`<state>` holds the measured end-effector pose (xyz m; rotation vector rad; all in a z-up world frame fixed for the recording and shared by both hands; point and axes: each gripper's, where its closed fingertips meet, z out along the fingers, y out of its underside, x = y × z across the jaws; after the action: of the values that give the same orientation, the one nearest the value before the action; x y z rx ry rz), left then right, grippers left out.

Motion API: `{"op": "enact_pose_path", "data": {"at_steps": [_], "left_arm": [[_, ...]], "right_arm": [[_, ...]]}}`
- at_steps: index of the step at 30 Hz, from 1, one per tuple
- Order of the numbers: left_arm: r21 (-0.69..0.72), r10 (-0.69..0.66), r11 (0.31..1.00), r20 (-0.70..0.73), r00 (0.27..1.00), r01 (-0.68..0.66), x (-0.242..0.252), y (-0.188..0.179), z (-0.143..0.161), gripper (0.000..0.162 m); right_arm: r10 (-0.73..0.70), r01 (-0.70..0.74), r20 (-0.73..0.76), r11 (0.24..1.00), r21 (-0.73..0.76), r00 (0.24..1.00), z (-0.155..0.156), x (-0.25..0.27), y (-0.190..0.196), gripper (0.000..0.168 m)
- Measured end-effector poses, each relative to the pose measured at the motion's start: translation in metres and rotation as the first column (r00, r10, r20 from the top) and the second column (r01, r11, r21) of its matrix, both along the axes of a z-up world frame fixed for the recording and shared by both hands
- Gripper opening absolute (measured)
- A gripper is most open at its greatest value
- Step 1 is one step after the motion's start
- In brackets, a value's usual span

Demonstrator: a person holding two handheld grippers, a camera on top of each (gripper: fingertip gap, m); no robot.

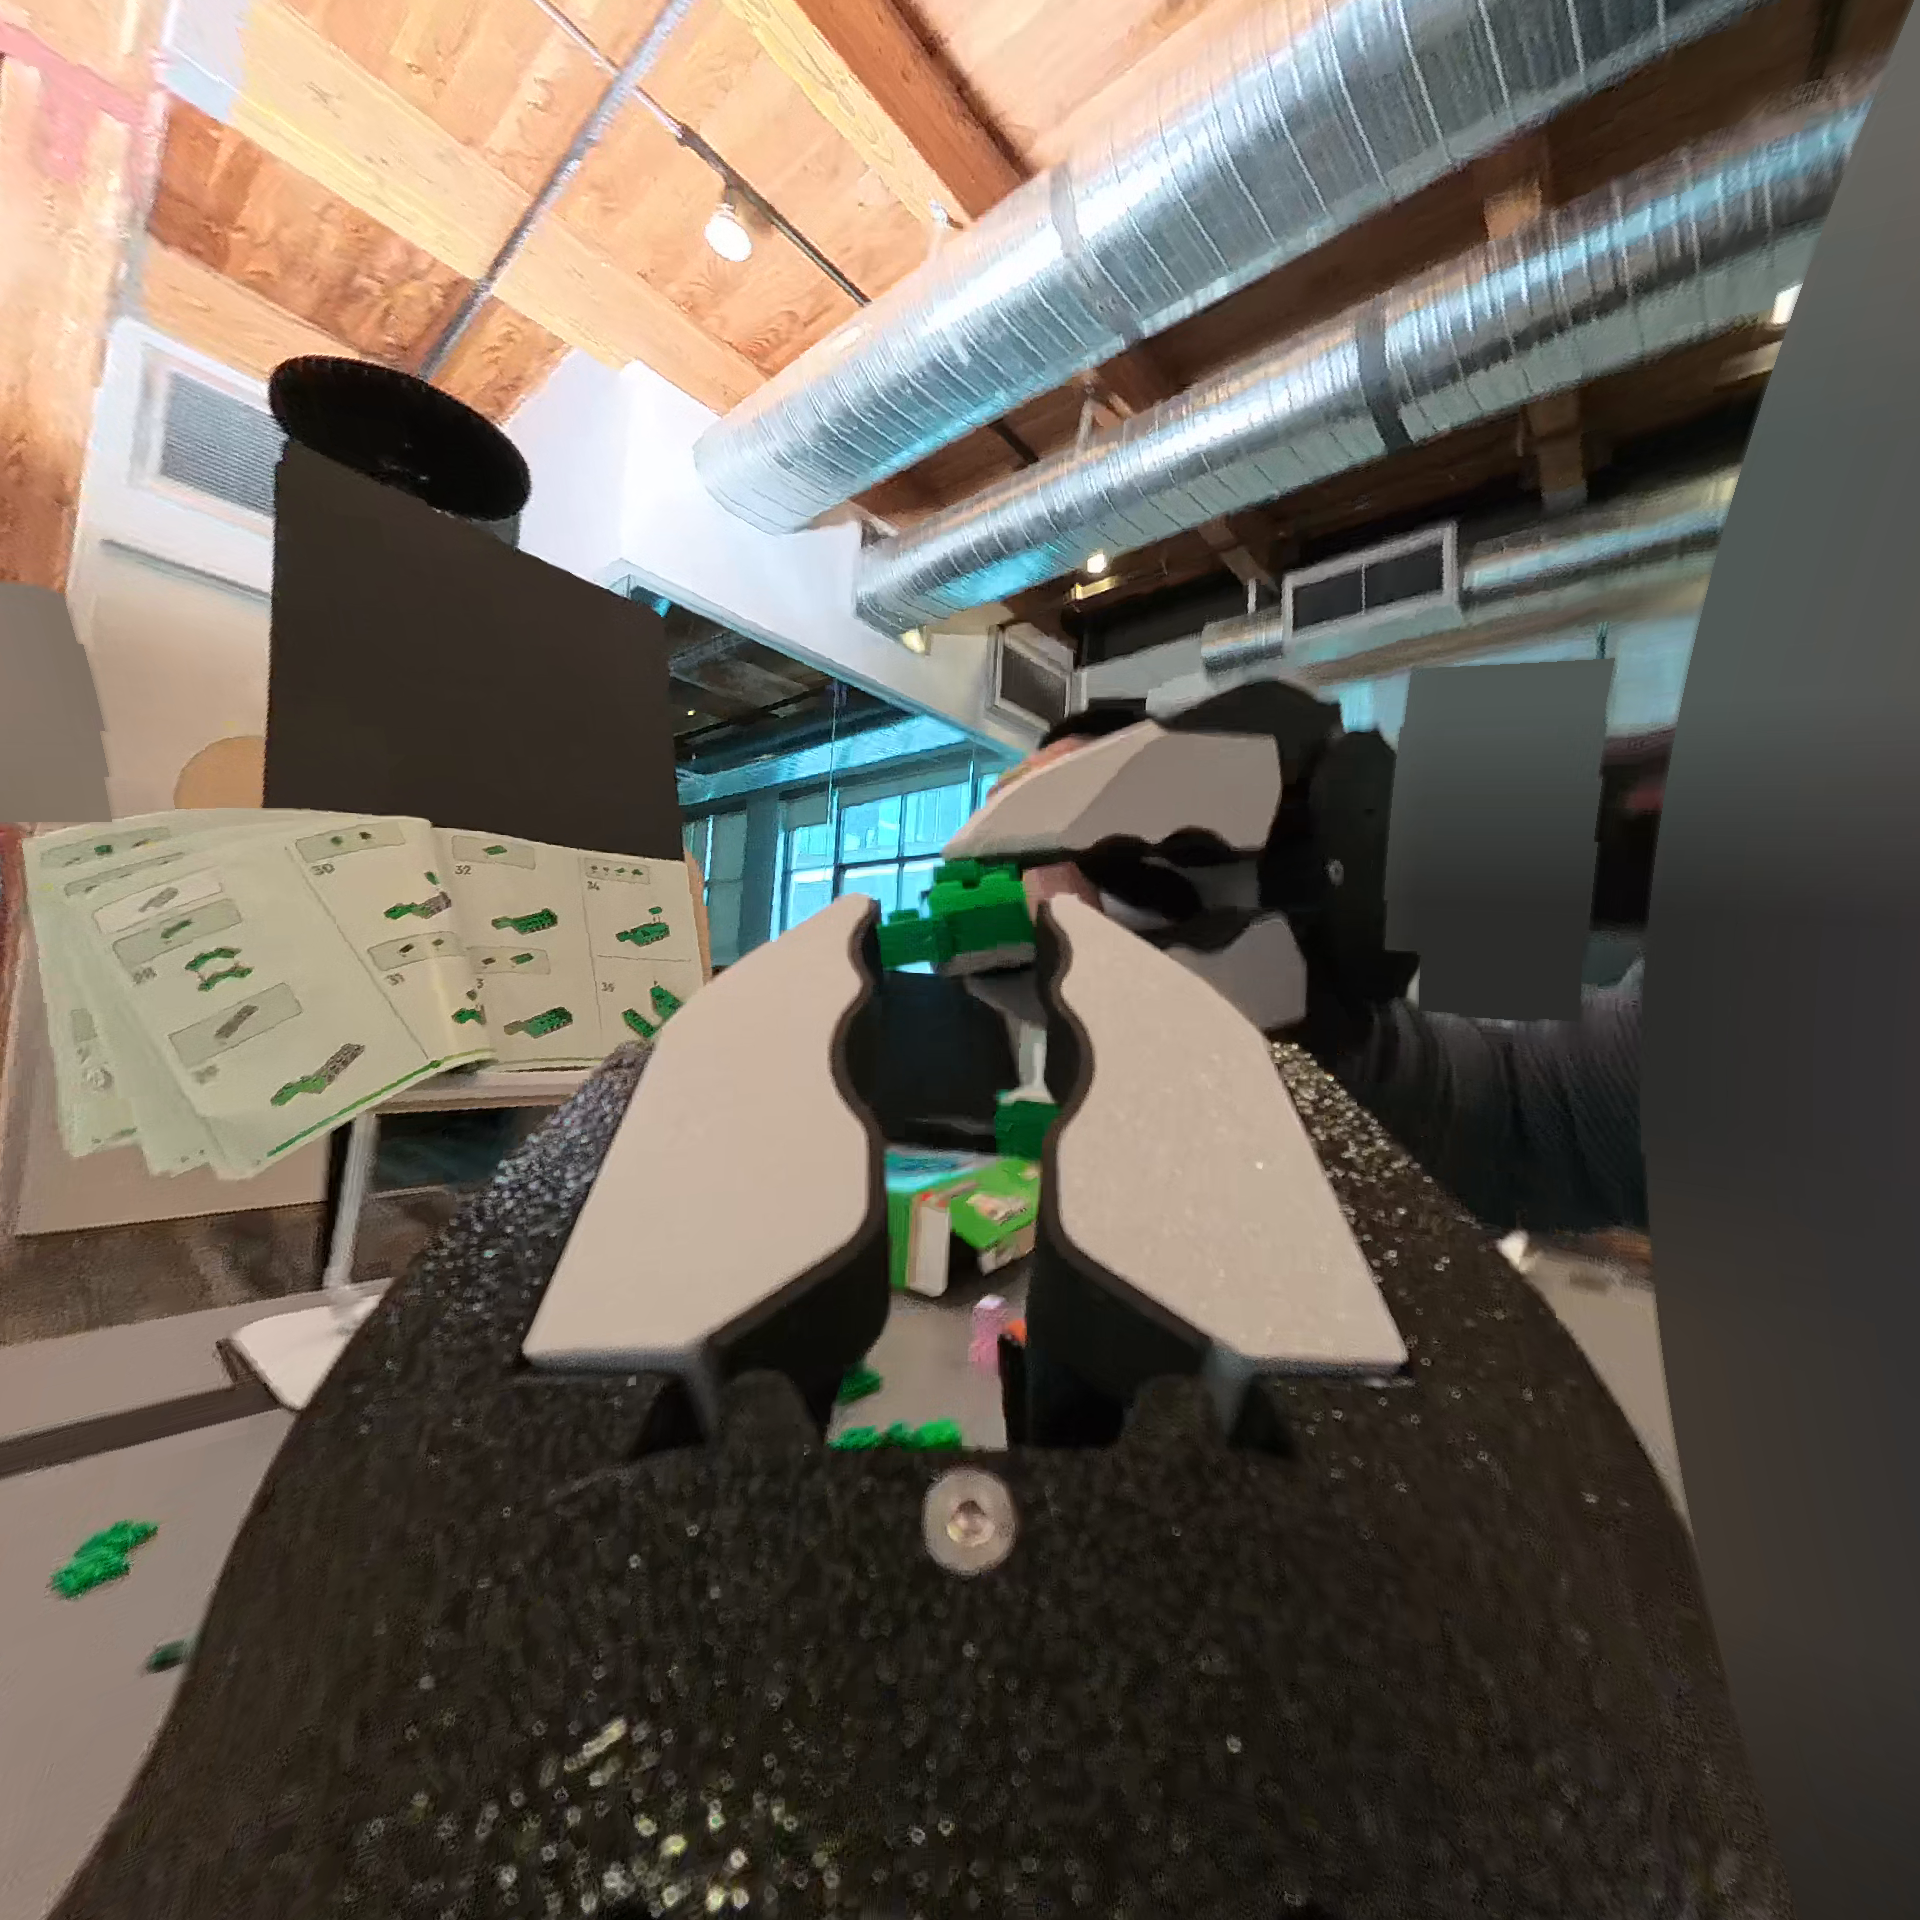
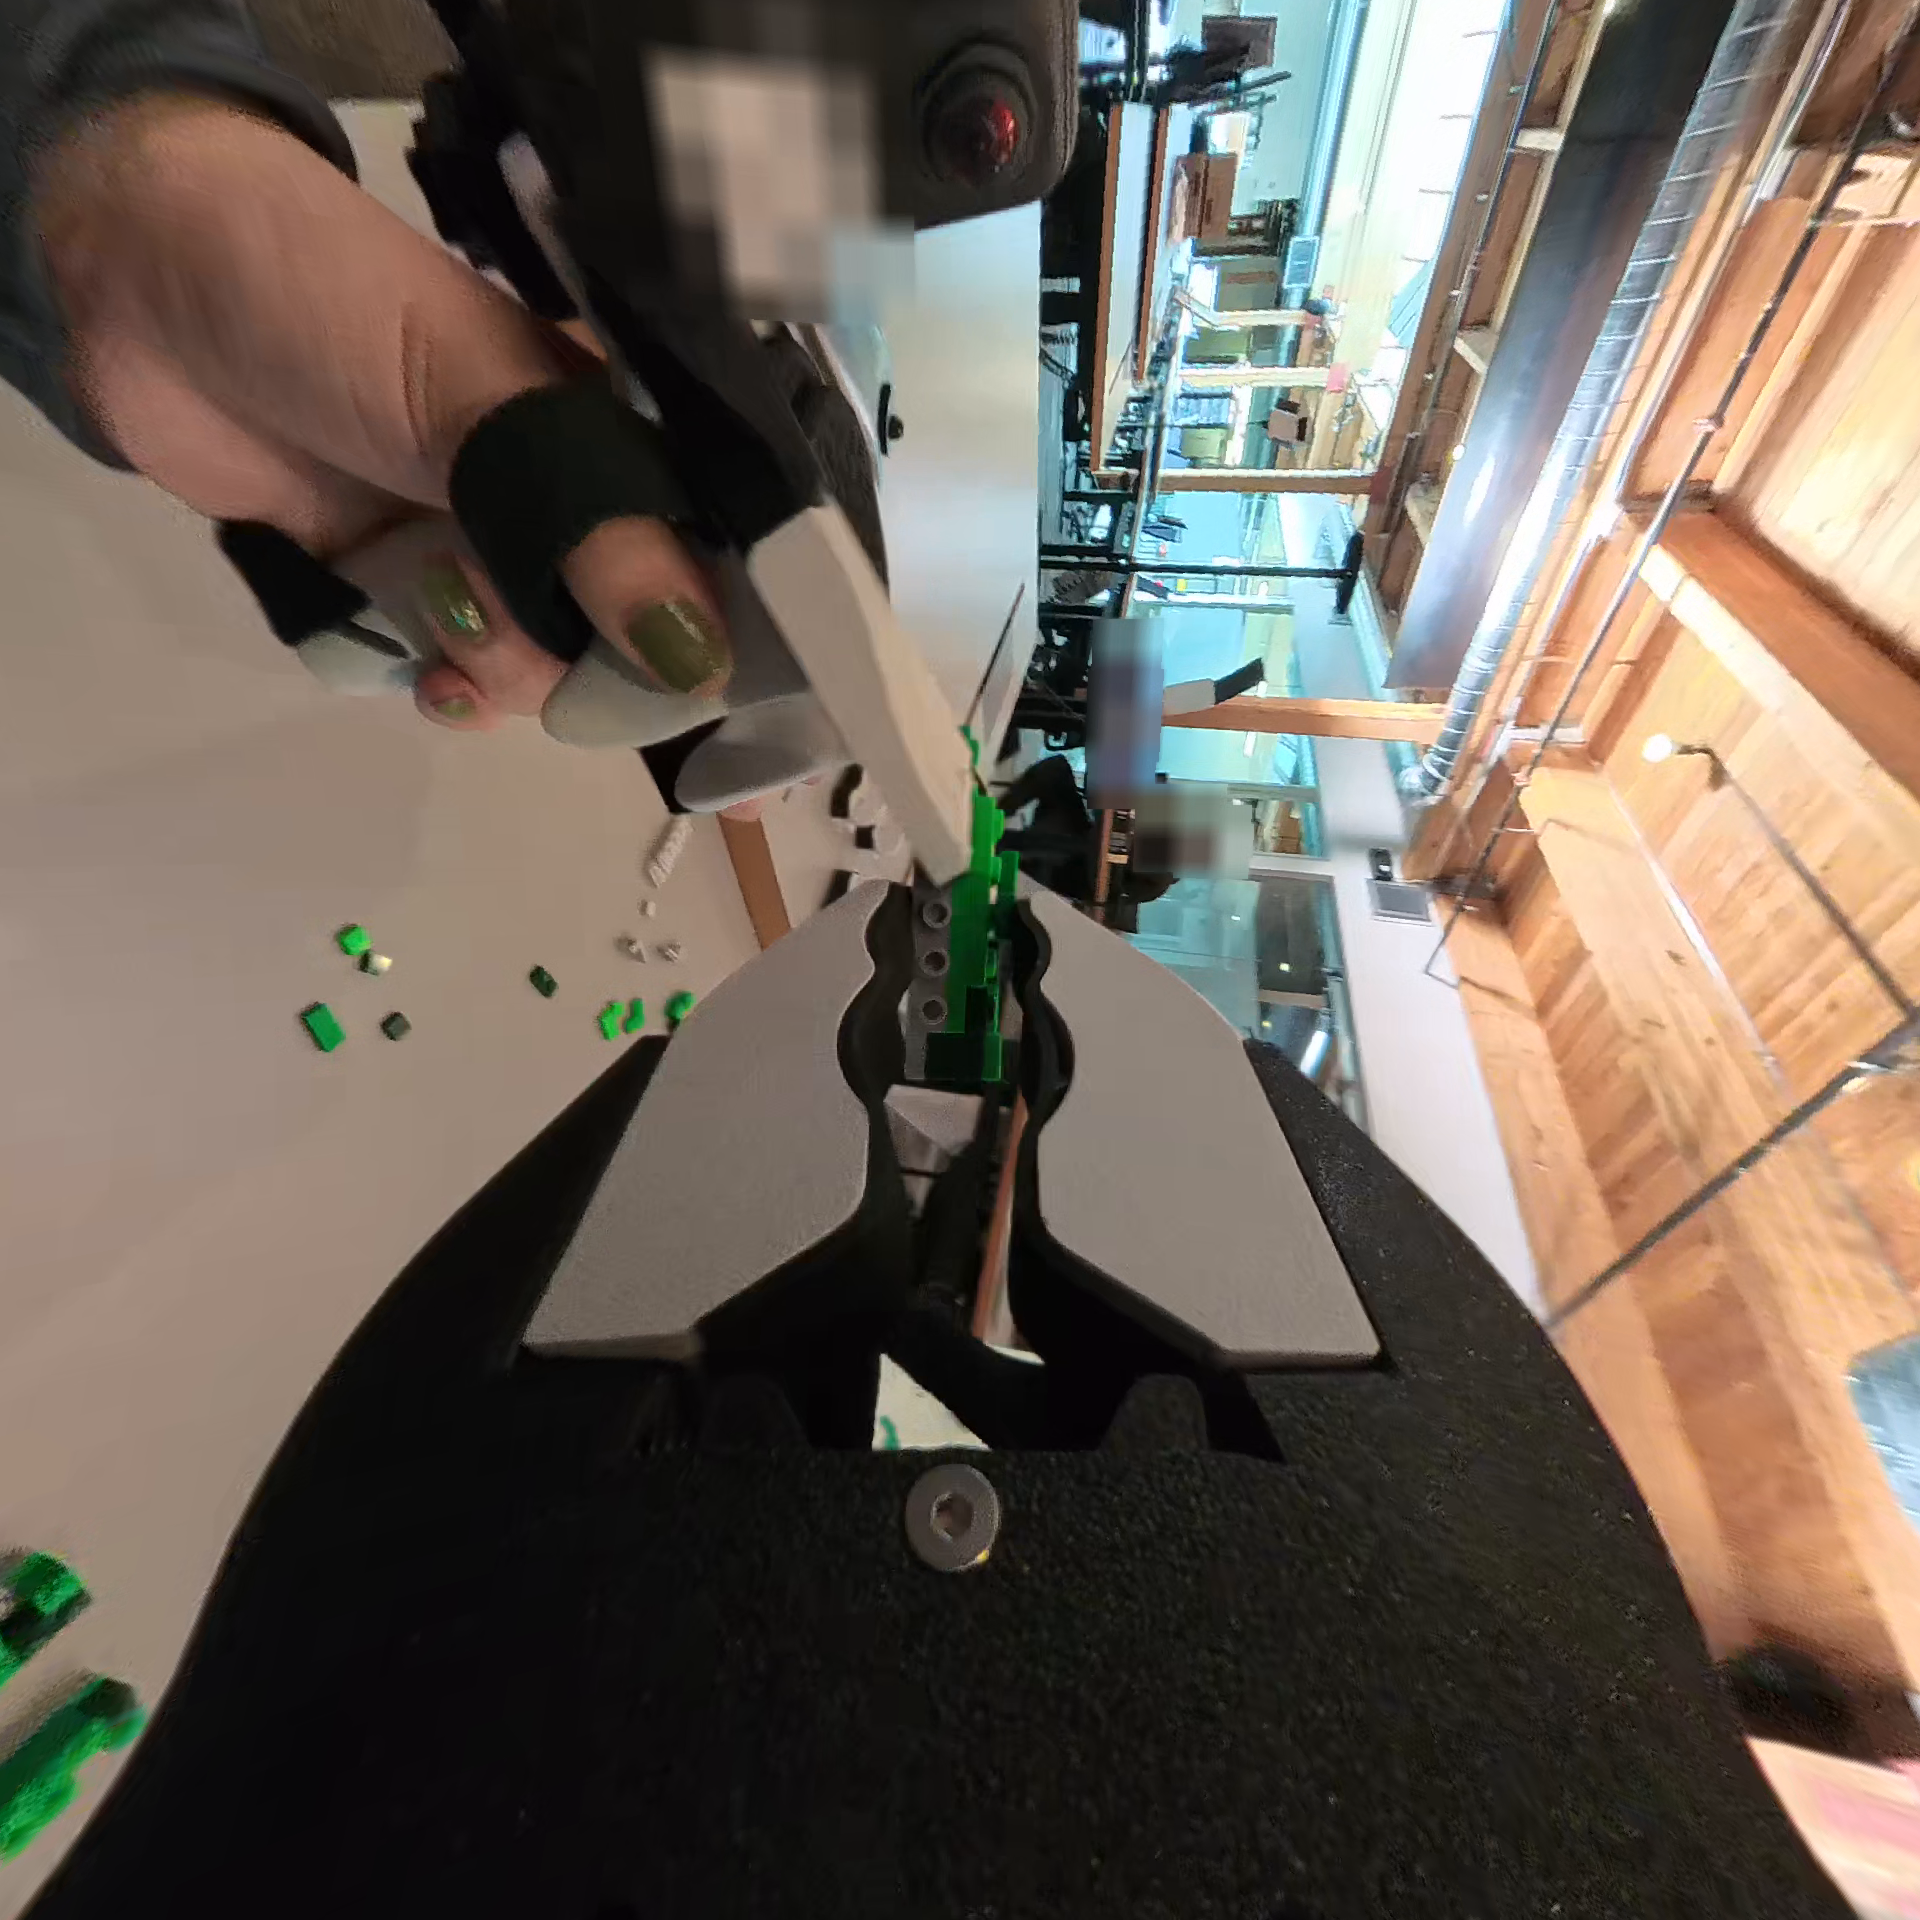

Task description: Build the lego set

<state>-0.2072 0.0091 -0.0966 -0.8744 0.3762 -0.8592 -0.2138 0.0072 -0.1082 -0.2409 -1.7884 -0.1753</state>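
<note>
A green and grey lego assembly [image 2: 971, 935] is held up off the table between both grippers. My right gripper [image 2: 956, 914] is shut on it, with grey studded bricks against its left finger and green ones against the right. In the left wrist view my left gripper [image 1: 956, 920] has its tips on either side of the green assembly [image 1: 966, 914], closed onto it. The right gripper's fingers [image 1: 1122, 800] clamp the assembly from above and below. In the right wrist view a left-gripper finger [image 2: 862, 665] reaches the assembly's top, worked by a person's hand [image 2: 312, 343].
An open instruction booklet [image 1: 343, 956] stands at the left. A green lego box [image 1: 966, 1216] and a pink piece [image 1: 987, 1335] lie on the white table [image 2: 208, 831]. Loose green bricks [image 2: 332, 1023], small grey pieces [image 2: 649, 945] and green part-builds [image 2: 52, 1714] are scattered on it. The grippers are tip to tip, or close to it.
</note>
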Motion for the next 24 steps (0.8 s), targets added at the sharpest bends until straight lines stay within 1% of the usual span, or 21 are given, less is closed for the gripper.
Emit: {"op": "enact_pose_path", "data": {"at_steps": [3,5,7,9,12,13,14,15,17,19,21,22,24], "left_arm": [[0.073,0.117,0.992,-0.167,0.979,-0.106,0.005,-0.001,-0.006,0.039],[0.127,0.185,0.979,-0.264,0.947,-0.156,0.008,-0.004,-0.009,0.047],[0.196,0.264,0.959,-0.337,0.904,-0.207,0.01,-0.007,-0.011,0.051],[0.267,0.35,0.929,-0.418,0.838,-0.255,0.013,-0.009,-0.016,0.052],[0.363,0.474,0.876,-0.518,0.712,-0.318,0.014,-0.009,-0.023,0.048],[0.381,0.502,0.861,-0.534,0.68,-0.337,0.014,-0.009,-0.024,0.046],[0.376,0.502,0.862,-0.55,0.667,-0.338,0.014,-0.008,-0.025,0.045],[0.352,0.481,0.875,-0.558,0.676,-0.332,0.015,-0.008,-0.025,0.042],[0.272,0.393,0.919,-0.551,0.736,-0.286,0.019,-0.01,-0.023,0.044],[0.188,0.309,0.951,-0.488,0.817,-0.247,0.021,-0.012,-0.015,0.048],[0.119,0.26,0.966,-0.397,0.88,-0.232,0.02,-0.012,-0.003,0.048],[0.097,0.243,0.97,-0.372,0.896,-0.222,0.021,-0.013,0.0,0.046],[0.083,0.24,0.971,-0.356,0.903,-0.225,0.023,-0.016,0.004,0.041]], "right_arm": [[0.007,-0.007,0.004,0.997,-0.075,1.0,0.002,0.006,0.002,0.018],[0.01,-0.007,0.021,0.994,-0.109,1.0,-0.001,0.009,0.004,0.018],[0.028,-0.019,0.06,0.99,-0.14,0.998,-0.007,0.013,0.003,0.018],[0.044,-0.026,0.093,0.983,-0.183,0.995,-0.011,0.016,0.002,0.018],[0.073,-0.049,0.097,0.973,-0.227,0.993,-0.01,0.021,-0.003,0.018],[0.081,-0.058,0.091,0.972,-0.228,0.993,-0.009,0.022,-0.005,0.018],[0.085,-0.065,0.08,0.972,-0.225,0.993,-0.008,0.023,-0.006,0.018],[0.088,-0.072,0.068,0.974,-0.216,0.994,-0.006,0.024,-0.007,0.018],[0.088,-0.086,0.008,0.983,-0.161,0.996,0.0,0.025,-0.008,0.018],[0.08,-0.083,-0.045,0.994,-0.074,0.996,0.005,0.026,-0.008,0.017],[0.09,-0.092,-0.08,0.996,-0.012,0.993,0.007,0.027,-0.013,0.017],[0.092,-0.091,-0.094,0.996,0.013,0.991,0.008,0.028,-0.015,0.017],[0.095,-0.089,-0.107,0.994,0.063,0.99,0.009,0.028,-0.019,0.017]]}}
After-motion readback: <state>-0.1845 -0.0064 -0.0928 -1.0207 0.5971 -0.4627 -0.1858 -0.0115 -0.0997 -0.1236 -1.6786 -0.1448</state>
